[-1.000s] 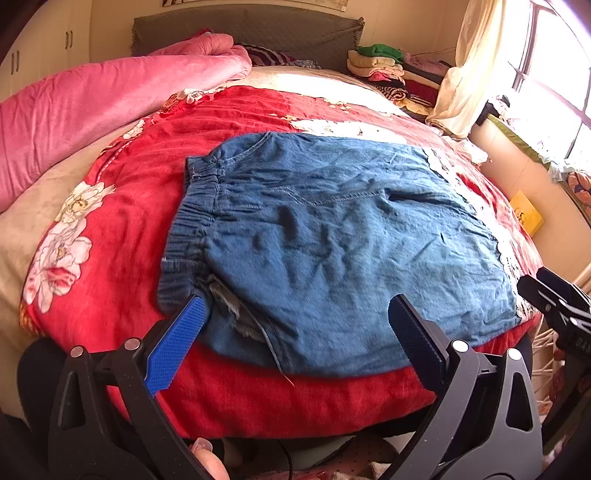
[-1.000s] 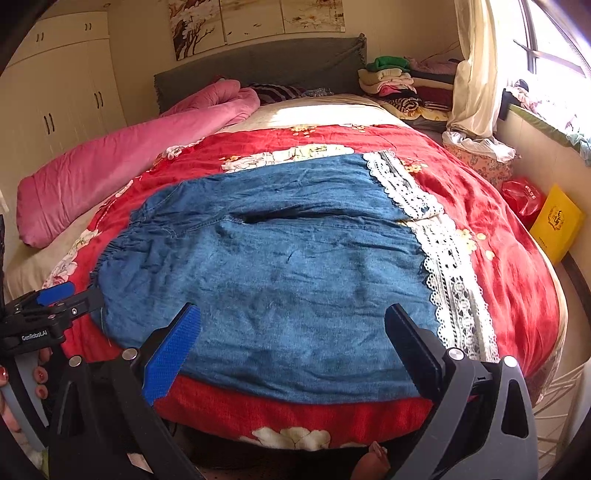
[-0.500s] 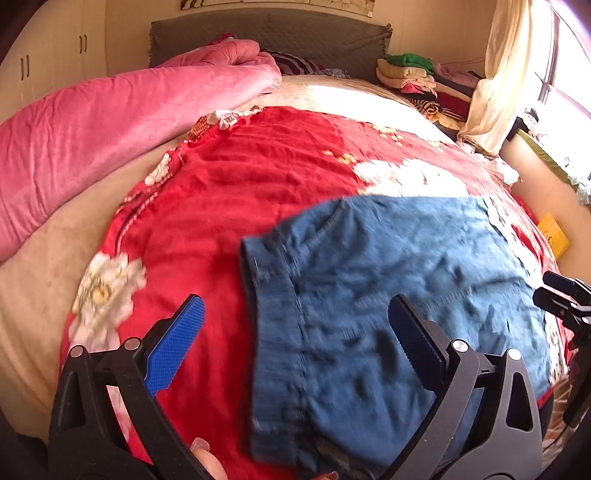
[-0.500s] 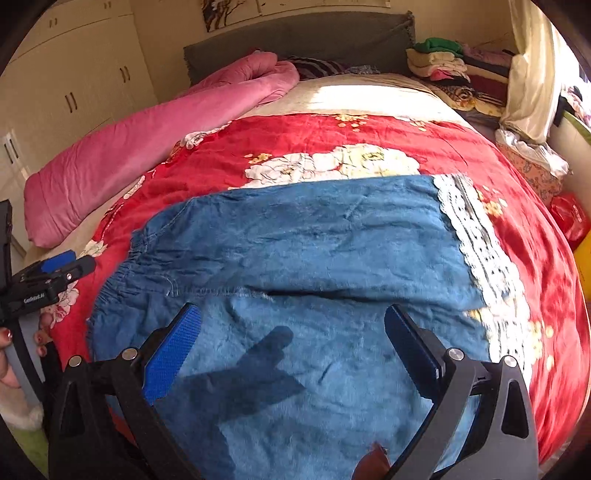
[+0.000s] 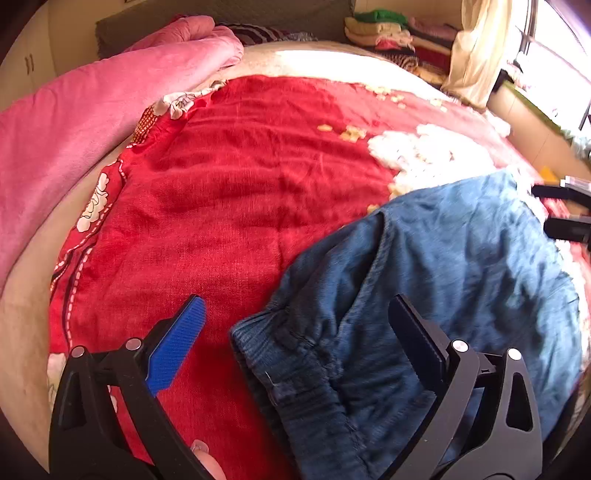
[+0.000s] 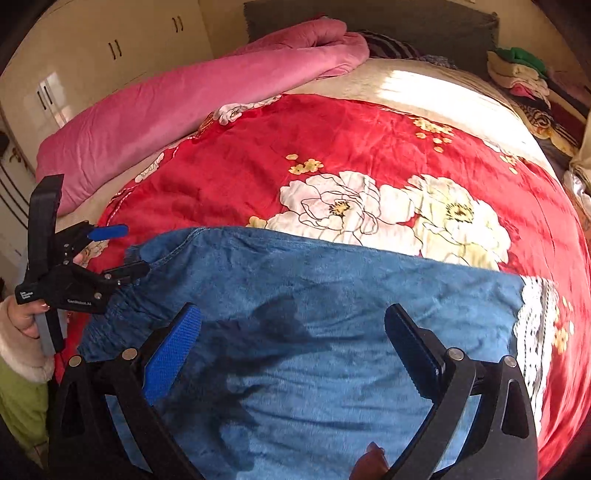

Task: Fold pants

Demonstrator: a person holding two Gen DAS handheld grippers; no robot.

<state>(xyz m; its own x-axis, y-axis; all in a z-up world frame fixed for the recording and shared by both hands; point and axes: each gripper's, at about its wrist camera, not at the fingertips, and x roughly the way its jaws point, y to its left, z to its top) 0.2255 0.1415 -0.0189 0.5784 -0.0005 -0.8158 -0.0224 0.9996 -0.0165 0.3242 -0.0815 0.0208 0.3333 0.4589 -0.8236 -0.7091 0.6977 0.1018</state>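
Blue denim pants lie flat on a red floral blanket, with a white lace hem at the right. In the left wrist view the elastic waistband sits between my fingers. My left gripper is open just above the waistband's far corner; it also shows in the right wrist view, open at the pants' left edge. My right gripper is open and empty over the middle of the pants; its tips show at the right edge of the left wrist view.
A rolled pink quilt lies along the bed's left side. Stacked folded clothes sit at the far right by the curtain. A grey headboard and cream wardrobes stand behind.
Both grippers have moved forward and down over the bed. The left one has swung left to the waistband corner; the right one now hovers close over the denim. Both stay open.
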